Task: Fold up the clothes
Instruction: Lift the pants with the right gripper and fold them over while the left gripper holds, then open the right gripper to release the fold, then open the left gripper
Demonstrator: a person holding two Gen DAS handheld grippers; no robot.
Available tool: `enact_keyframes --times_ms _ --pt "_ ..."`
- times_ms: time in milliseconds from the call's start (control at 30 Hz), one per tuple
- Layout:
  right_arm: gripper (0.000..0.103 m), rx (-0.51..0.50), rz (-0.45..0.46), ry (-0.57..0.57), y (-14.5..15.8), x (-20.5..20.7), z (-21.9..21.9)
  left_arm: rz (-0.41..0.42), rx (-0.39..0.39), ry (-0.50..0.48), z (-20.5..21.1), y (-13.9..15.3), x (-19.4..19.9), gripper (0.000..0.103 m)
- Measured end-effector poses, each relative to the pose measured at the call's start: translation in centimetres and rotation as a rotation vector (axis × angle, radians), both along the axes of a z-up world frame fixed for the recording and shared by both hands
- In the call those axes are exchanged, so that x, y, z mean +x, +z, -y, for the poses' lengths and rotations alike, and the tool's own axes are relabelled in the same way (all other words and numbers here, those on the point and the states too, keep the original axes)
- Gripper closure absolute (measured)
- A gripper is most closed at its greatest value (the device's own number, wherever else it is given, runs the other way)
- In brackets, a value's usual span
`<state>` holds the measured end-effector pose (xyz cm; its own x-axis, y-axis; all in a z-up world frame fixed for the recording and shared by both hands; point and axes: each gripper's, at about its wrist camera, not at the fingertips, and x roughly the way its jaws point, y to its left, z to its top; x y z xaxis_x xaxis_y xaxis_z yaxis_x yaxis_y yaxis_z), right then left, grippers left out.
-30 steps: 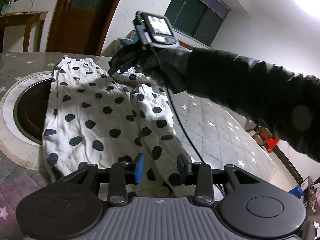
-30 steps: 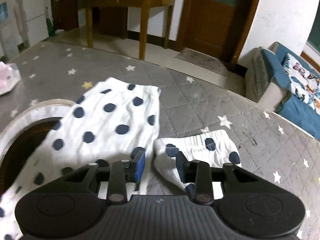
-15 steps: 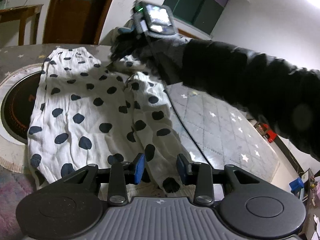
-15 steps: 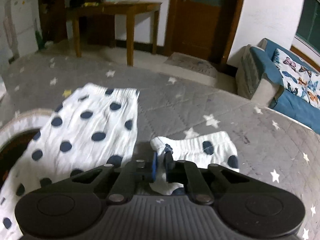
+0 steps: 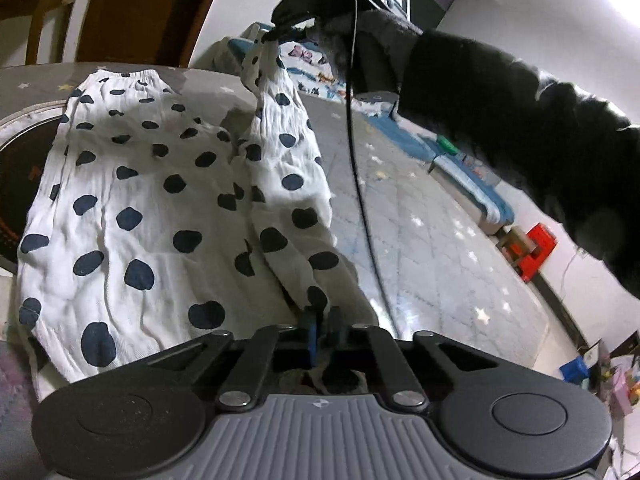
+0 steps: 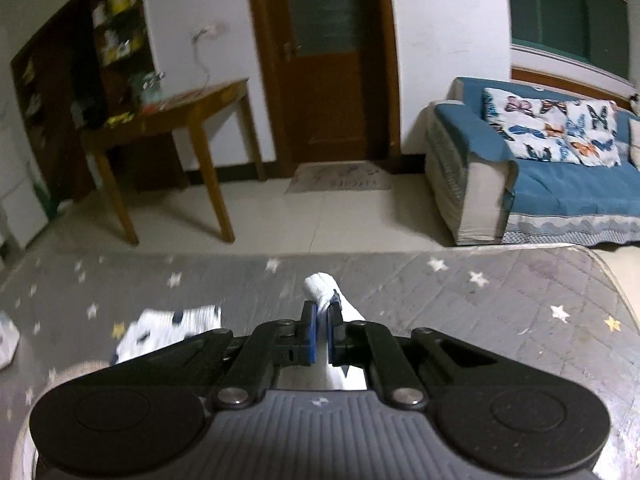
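Observation:
White trousers with dark blue dots lie spread on the grey star-patterned table cover. Low in the left wrist view, my left gripper is shut on the near end of the right-hand leg. My right gripper, held by a black-sleeved arm, pinches the far end of that leg and holds it up off the table. In the right wrist view the right gripper is shut on a wad of white cloth. The other leg's end lies flat to the left.
A round dark inset with a pale rim sits in the table under the trousers' left side. A black cable hangs from the right gripper across the table. Beyond the table stand a wooden side table, a brown door and a blue sofa.
Both grippers closed on the same trouser leg, right first. The right gripper then rose with the far end and rolled, so the table sank in its view. The left gripper barely moved.

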<state>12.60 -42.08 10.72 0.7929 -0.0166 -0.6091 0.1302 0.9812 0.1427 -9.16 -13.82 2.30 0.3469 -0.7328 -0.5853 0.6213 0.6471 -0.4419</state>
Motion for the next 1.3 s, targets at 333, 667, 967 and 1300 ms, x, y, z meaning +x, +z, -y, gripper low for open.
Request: enact_keyframes --times_ms 333,667,967,1300 --pt "0.099 0.102 0.042 -0.023 1.1 2.7 0.0 0.138 -0.095 0.061 -5.3 3.3 -2.2 0.099" --pt "0.099 0.074 0.009 0.113 -0.7 7.8 -10.0 0.099 -0.118 0.191 -10.1 3.2 -1.7 0.099" --pt "0.099 0.043 -0.059 0.184 -4.8 10.9 -17.4 0.025 -0.101 0.28 -12.9 1.6 -1.2 0.099" --pt "0.091 0.016 -0.057 0.256 -3.1 9.6 -17.0 -0.034 -0.063 0.296 -13.5 0.1 -0.9 0.098"
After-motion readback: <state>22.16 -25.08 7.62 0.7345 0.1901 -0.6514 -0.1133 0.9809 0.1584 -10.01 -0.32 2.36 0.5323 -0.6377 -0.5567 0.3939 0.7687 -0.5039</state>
